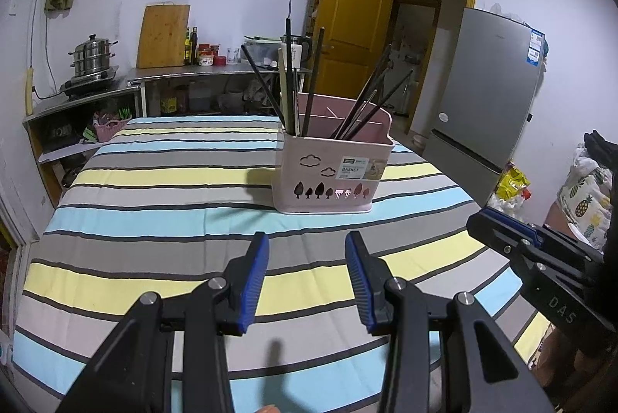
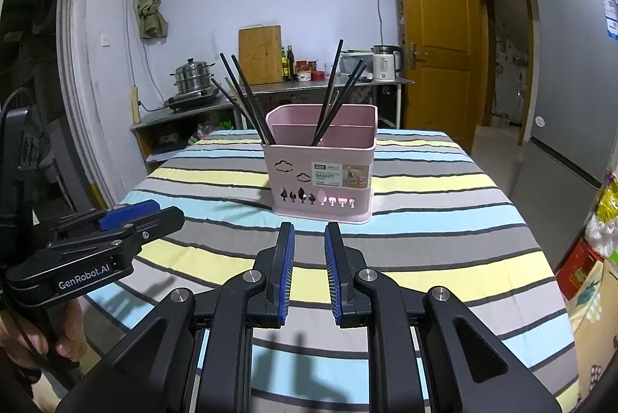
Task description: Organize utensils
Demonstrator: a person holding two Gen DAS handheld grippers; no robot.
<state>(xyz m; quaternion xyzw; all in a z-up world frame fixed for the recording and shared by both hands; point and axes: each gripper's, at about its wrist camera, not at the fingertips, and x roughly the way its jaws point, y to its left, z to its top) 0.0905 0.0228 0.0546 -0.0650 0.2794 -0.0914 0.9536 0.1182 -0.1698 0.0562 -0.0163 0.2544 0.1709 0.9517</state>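
Left gripper [image 1: 307, 243] jaws apart, nothing between them. Right gripper [image 2: 309, 233] also parted, narrower gap, empty. Both hover over the striped tablecloth [image 1: 154, 220]. Further back mid-table stands a pink utensil basket [image 2: 320, 177], black chopsticks [image 2: 247, 100] leaning in its compartments. Kitchen counter [image 2: 309, 87] behind.

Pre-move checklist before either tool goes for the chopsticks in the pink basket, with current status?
1. Left tool empty, pads apart: ok.
2. Right tool empty, pads apart with a narrower gap: ok.
3. Pink basket upright on the striped tablecloth: ok.
4. Chopsticks standing in the basket, leaning in two bunches: ok.
5. Cloth between tools and basket free of loose items: ok.
6. Whether any utensil lies flat inside the basket: cannot tell.
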